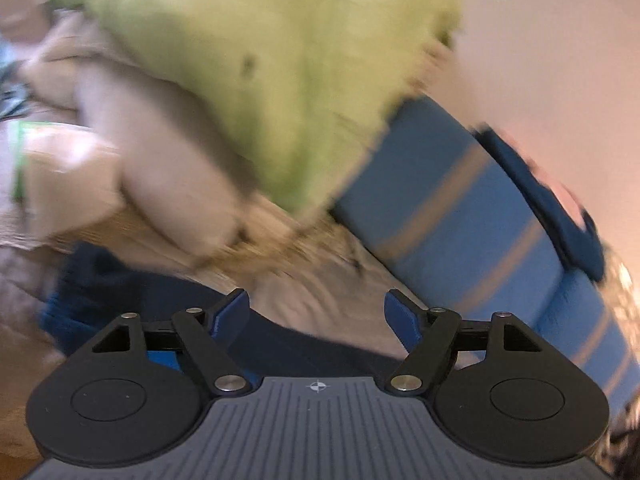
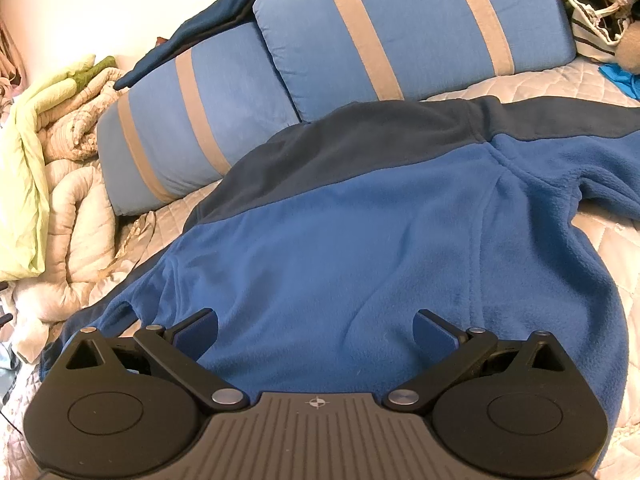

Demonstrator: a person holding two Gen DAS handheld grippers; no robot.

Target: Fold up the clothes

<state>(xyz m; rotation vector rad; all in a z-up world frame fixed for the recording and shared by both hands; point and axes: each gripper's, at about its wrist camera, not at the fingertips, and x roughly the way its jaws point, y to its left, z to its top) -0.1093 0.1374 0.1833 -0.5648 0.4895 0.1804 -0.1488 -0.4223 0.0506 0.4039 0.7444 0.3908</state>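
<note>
Clearly, my right hand-held gripper (image 2: 315, 332) stood wide with nothing between its fingers, poised over the blue fleece jacket (image 2: 360, 232) that lay spread flat on the quilted bed (image 2: 608, 240), its collar toward two striped blue pillows (image 2: 400, 28). My left hand-held gripper (image 1: 316, 316) was also parted and empty, above a dark edge of fleece; beyond it, blurred, lay a green cloth (image 1: 280, 72) on cream bedding (image 1: 160, 152).

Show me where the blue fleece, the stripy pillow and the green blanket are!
blue fleece (image 2: 340, 240): right wrist view, middle of its back.
stripy pillow (image 2: 420, 28): right wrist view, blue front.
green blanket (image 1: 260, 60): left wrist view, blurred middle.
</note>
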